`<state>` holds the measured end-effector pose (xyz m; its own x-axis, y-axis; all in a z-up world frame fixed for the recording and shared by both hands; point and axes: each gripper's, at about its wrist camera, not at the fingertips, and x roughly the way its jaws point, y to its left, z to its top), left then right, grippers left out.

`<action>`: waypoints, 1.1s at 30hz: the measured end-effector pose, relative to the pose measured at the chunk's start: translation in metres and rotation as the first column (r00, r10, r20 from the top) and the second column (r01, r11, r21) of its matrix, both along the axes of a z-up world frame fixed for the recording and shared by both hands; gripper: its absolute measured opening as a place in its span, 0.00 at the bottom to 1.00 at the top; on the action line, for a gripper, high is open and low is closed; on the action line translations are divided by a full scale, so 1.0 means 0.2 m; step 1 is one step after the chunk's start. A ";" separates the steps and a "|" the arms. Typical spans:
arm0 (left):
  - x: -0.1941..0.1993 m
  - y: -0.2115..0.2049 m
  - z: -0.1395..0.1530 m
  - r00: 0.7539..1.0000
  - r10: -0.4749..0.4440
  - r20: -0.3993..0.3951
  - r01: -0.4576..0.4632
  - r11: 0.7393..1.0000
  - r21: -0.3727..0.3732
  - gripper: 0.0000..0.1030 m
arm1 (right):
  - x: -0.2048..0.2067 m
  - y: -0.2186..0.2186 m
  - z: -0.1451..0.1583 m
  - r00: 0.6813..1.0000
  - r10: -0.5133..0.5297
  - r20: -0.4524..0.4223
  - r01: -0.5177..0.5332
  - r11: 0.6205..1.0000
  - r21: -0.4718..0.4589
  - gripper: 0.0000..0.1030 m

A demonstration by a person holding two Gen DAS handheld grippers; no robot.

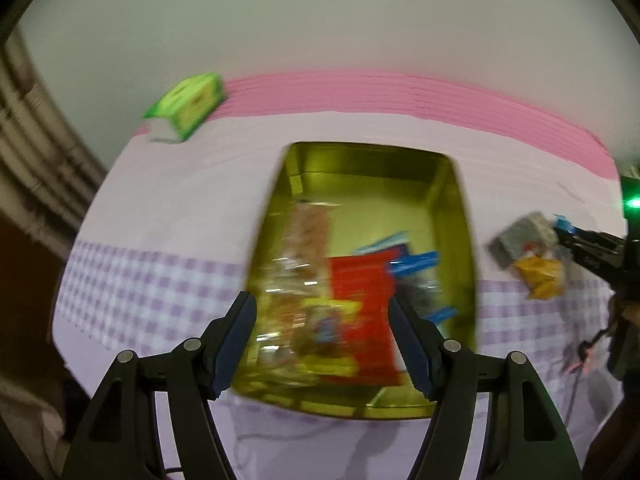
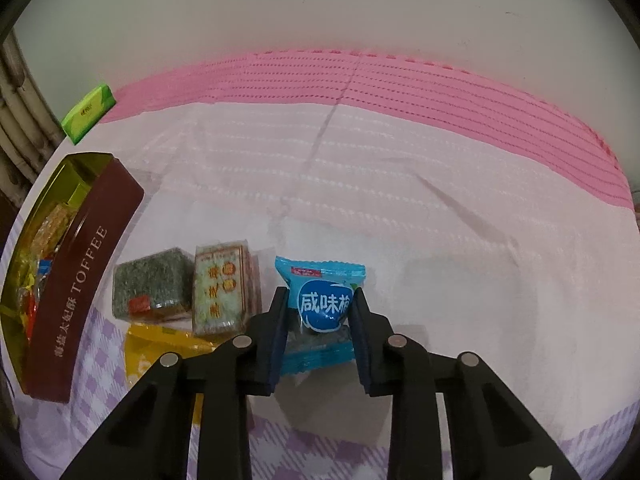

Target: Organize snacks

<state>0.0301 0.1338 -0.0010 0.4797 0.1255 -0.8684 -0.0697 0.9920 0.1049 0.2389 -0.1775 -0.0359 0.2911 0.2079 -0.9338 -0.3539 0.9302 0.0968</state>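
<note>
An open toffee tin (image 1: 456, 216) with a gold inside holds several snack packets, among them a red one (image 1: 364, 312). My left gripper (image 1: 322, 340) hangs open and empty over its near end. In the right wrist view the tin (image 2: 86, 264) stands at the left, brown outside. My right gripper (image 2: 320, 316) is shut on a blue snack packet (image 2: 320, 300) just above the cloth. A green-speckled packet (image 2: 152, 284), a clear packet with orange print (image 2: 222, 292) and a yellow packet (image 2: 160, 344) lie between it and the tin.
A green box (image 1: 188, 100) sits at the far left of the table, also in the right wrist view (image 2: 88, 114). The table has a white, pink and lilac-check cloth (image 2: 400, 208). A wall stands behind. The right gripper and loose packets (image 1: 532, 252) show at the tin's right.
</note>
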 end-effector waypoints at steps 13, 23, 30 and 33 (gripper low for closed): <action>0.08 -0.44 -0.06 0.981 -0.190 -0.032 0.183 0.971 -0.151 0.67 | -0.09 -0.24 0.01 0.984 -0.141 0.109 0.145 0.989 -0.035 0.25; 0.16 -0.68 -0.13 0.973 -0.219 -0.068 0.202 0.959 -0.200 0.67 | -0.11 -0.28 -0.01 0.981 -0.126 0.150 0.131 0.991 -0.026 0.25; 0.22 -0.81 -0.20 0.969 -0.219 -0.111 0.188 0.952 -0.241 0.67 | -0.14 -0.28 -0.01 0.978 -0.123 0.167 0.126 0.992 -0.013 0.26; 0.25 -0.86 -0.22 0.968 -0.215 -0.127 0.177 0.949 -0.259 0.67 | -0.14 -0.28 -0.01 0.978 -0.121 0.167 0.125 0.992 -0.015 0.26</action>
